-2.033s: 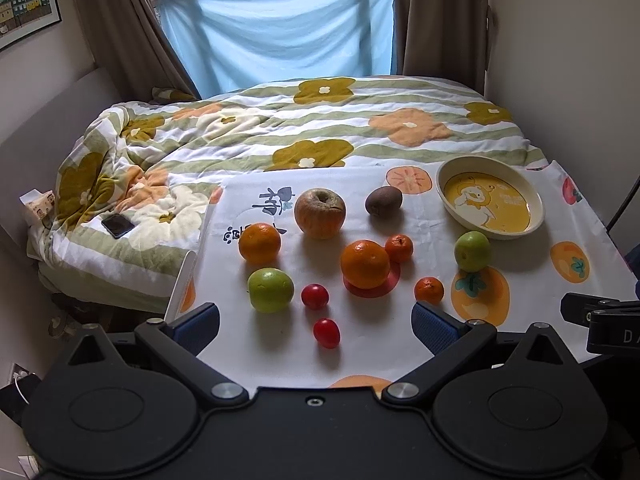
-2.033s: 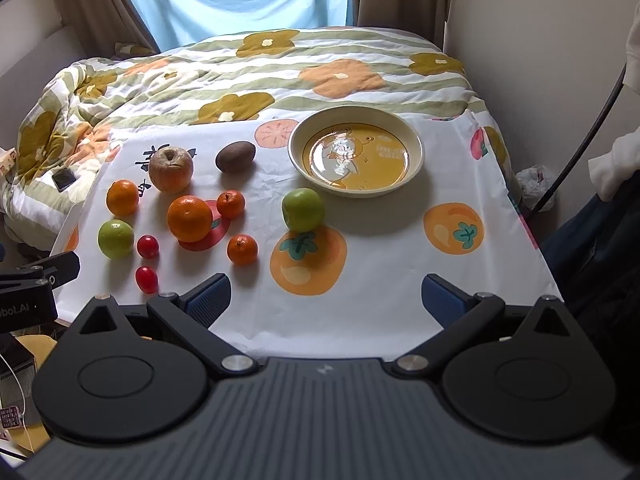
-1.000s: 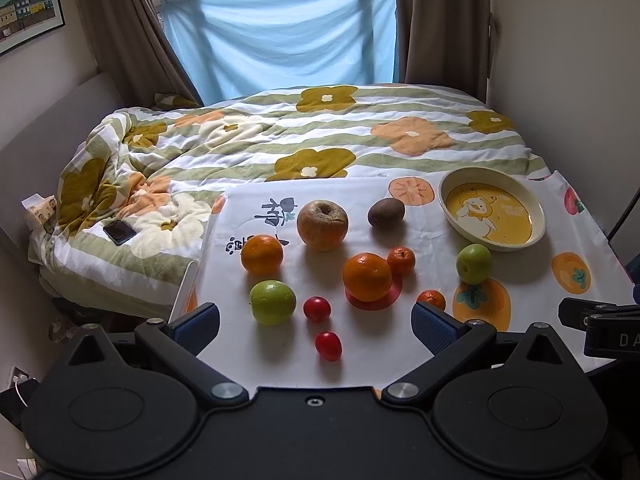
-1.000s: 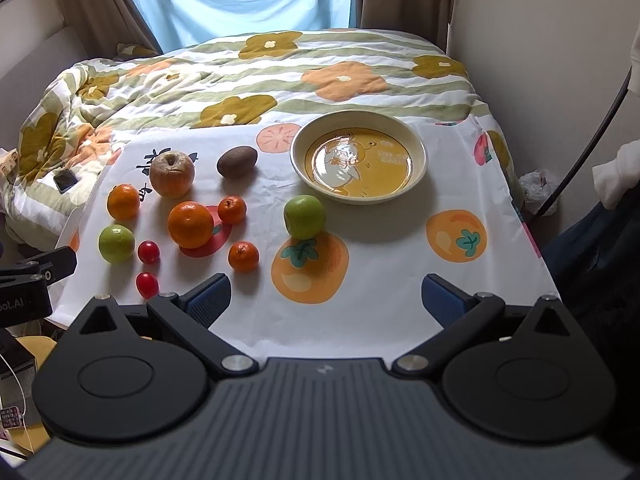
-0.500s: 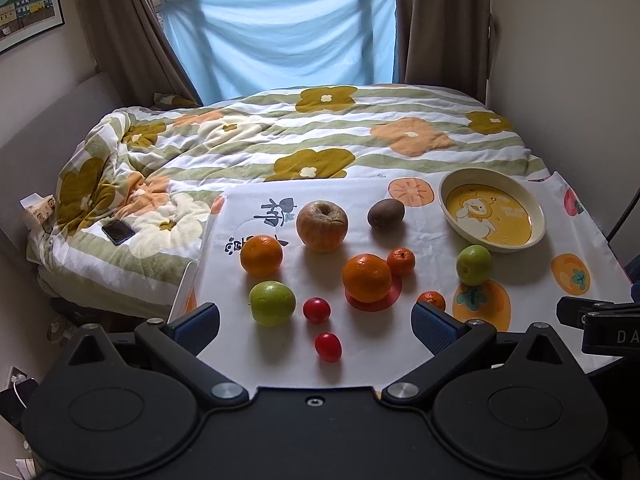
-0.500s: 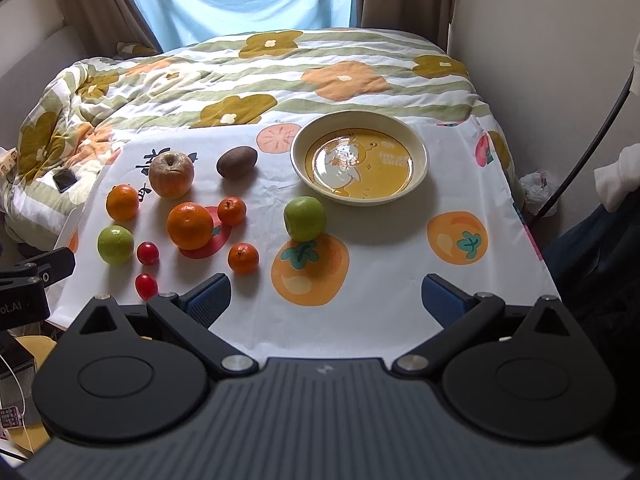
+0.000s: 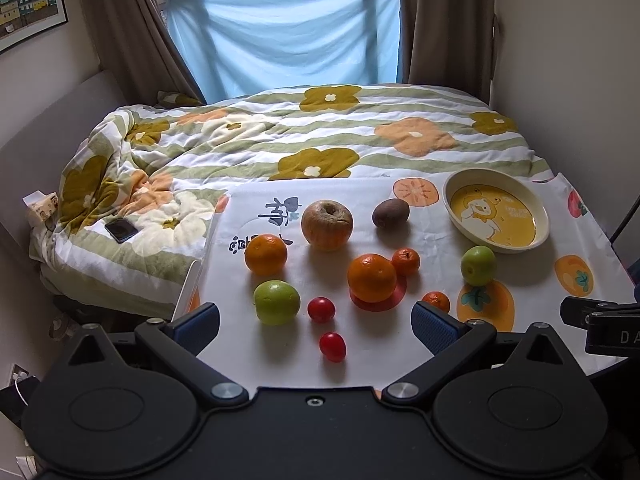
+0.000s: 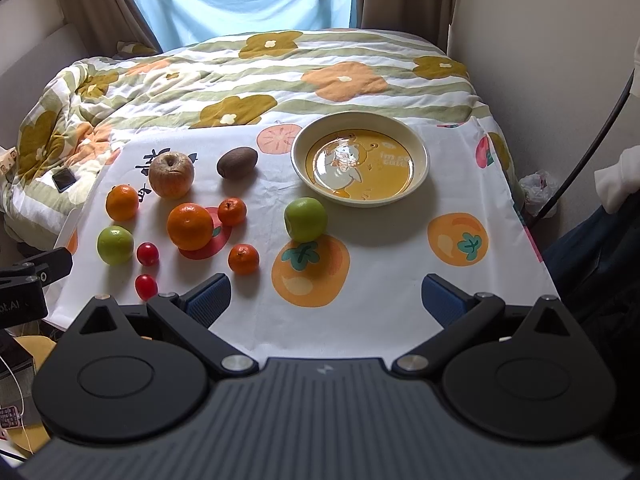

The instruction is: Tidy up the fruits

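Note:
Fruits lie on a white printed cloth (image 7: 360,356) over a table: a wrinkled apple (image 7: 327,225), a kiwi (image 7: 391,213), two oranges (image 7: 266,254) (image 7: 371,278), two small tangerines (image 7: 405,261) (image 7: 436,301), two green apples (image 7: 277,302) (image 7: 478,265) and two cherry tomatoes (image 7: 321,309) (image 7: 333,346). A yellow bowl (image 7: 496,210) stands empty at the back right; it also shows in the right wrist view (image 8: 360,164). My left gripper (image 7: 316,322) is open and empty above the near tomatoes. My right gripper (image 8: 326,294) is open and empty, near the table's front edge.
A bed with a flowered quilt (image 7: 320,136) lies behind the table, with a phone (image 7: 121,230) on it. A wall stands close on the right. The right gripper's body (image 7: 600,320) shows at the left view's right edge.
Both grippers have drifted slightly back and up; the fruits look a little farther. Nothing on the cloth has moved and both stay open.

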`<move>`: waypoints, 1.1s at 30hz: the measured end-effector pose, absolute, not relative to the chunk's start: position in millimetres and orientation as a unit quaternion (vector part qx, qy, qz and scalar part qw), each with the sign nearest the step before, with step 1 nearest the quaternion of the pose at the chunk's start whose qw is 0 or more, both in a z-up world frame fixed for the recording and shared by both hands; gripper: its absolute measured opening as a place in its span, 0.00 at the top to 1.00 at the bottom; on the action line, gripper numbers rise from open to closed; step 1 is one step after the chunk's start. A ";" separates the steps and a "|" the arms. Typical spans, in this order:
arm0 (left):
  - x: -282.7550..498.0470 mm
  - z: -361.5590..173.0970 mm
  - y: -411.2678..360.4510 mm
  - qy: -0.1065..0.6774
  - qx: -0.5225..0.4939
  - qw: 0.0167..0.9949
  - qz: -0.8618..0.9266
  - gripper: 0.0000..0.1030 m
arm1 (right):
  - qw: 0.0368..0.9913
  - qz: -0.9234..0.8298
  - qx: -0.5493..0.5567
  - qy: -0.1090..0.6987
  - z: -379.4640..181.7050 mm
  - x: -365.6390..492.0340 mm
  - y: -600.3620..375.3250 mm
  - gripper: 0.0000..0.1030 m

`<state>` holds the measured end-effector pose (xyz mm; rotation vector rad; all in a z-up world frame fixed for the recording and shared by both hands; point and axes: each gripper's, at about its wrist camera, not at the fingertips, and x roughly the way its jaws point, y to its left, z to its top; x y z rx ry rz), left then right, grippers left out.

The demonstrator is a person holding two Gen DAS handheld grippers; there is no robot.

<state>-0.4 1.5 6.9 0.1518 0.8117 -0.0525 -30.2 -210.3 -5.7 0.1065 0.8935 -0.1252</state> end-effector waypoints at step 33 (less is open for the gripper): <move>17.4 -64.2 15.9 0.415 0.052 0.908 -0.026 0.02 | 0.900 -0.035 0.051 0.431 -61.9 5.2 -212.2 0.00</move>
